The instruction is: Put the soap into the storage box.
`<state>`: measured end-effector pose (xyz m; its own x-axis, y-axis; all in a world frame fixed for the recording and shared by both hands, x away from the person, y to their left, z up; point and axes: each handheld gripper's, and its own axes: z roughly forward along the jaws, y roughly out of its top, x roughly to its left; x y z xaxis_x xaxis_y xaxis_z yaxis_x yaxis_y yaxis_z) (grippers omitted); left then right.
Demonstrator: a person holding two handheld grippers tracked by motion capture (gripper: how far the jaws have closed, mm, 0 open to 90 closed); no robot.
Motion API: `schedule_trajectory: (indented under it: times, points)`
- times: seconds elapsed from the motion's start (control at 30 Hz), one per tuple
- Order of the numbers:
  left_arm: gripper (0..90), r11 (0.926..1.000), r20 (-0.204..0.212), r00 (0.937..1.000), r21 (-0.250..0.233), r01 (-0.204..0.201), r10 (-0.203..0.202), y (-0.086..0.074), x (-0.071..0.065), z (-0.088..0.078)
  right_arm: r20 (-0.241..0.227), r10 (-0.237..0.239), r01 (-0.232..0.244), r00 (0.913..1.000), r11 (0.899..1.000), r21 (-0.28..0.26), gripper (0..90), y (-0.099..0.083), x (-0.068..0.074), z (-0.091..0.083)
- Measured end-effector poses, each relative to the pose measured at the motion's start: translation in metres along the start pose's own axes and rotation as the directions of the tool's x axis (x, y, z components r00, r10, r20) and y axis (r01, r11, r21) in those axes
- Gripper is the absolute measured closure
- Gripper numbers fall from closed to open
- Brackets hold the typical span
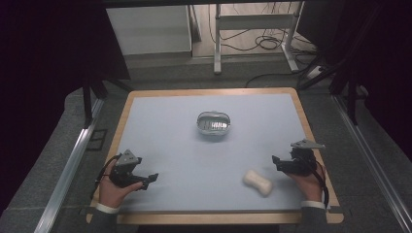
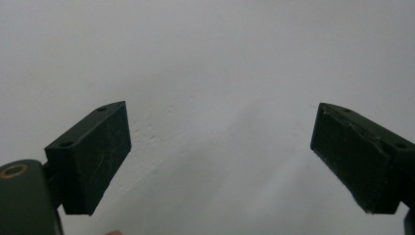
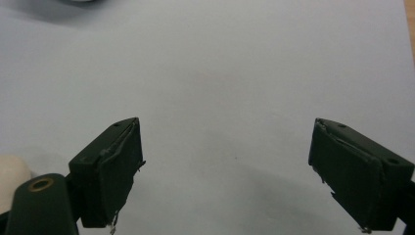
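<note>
A cream, bone-shaped soft object (image 1: 257,182) lies on the pale blue mat (image 1: 184,150) near the front right. A small shiny metal bowl (image 1: 214,124) stands near the mat's middle, toward the back. My right gripper (image 1: 279,162) hovers just right of the cream object, held in a hand, its jaws wide apart with nothing between them. In the right gripper view the gripper (image 3: 222,171) looks onto bare mat, with the cream object (image 3: 12,171) at the left edge. My left gripper (image 1: 148,180) rests at the front left, open and empty; in its own view the gripper (image 2: 220,156) faces plain mat.
The mat lies on a wooden board (image 1: 121,116) with a light rim. Beyond the board are grey floor, metal rails (image 1: 73,160), a desk frame (image 1: 252,29) and cables. A dark curtain hangs at both sides.
</note>
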<state>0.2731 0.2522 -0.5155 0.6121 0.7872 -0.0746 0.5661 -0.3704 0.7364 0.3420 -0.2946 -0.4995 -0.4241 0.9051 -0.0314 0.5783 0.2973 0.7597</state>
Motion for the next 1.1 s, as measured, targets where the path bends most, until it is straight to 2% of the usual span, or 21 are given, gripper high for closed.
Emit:
schedule_trajectory:
  times: [0.17,0.77,0.97,1.1]
  points:
    - [7.8,0.9998,0.000,1.0000,-0.018,0.004,-0.004,0.000,0.000,-0.001,-0.004,-0.014,0.014,0.9999,1.000,-0.012,13.7,0.001,0.000,-0.004]
    - [7.7,0.9997,0.009,0.9997,0.005,-0.022,0.022,0.001,0.000,0.006,-0.004,-0.019,0.019,0.9998,1.000,0.000,14.8,-0.003,-0.002,-0.004]
    - [7.7,0.9997,0.004,0.9998,0.011,-0.021,0.021,0.001,-0.001,0.010,-0.002,-0.025,0.025,0.9997,1.000,0.015,15.7,-0.005,-0.003,-0.003]
    - [7.7,0.9998,0.004,0.9998,0.004,-0.018,0.018,0.001,-0.001,0.009,-0.009,-0.012,0.012,0.9999,1.000,0.014,17.3,-0.005,-0.004,-0.005]
